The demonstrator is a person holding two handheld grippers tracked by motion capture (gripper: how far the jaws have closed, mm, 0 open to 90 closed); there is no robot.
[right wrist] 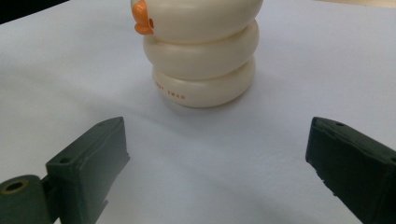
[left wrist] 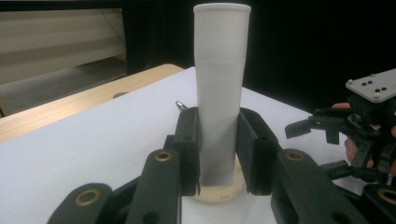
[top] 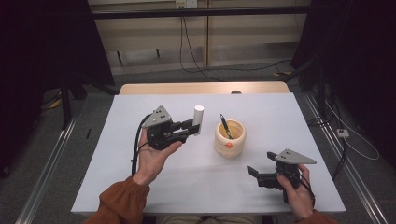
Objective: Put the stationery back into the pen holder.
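White tube: we count one [top: 198, 118]; it stands upright between the jaws of the left gripper [top: 192, 127], lifted over the table, just beside the holder on its left.
Left gripper: its jaws are closed on the lower part of the white tube [left wrist: 220, 93], one pad on each side; the opening is as narrow as the tube allows.
Right gripper: we see it [top: 255, 174] near the front right corner, resting low; its jaws stand wide apart with nothing between them, and they look toward the holder.
Pen holder: we count one [top: 229, 138], cream colour, made of three stacked rings, with one small orange knob on its side; it stands about in the middle of the table.
Pen: we count one dark pen [top: 226, 126], leaning inside the holder.
Table: one, with a white top [top: 271, 112]; a strip of wood shows at the far edge.
Edges: the holder is well apart from every edge; the right gripper is near the front edge.
Open room: the far half of the top, and the space between the holder and the right gripper, are free for moving.
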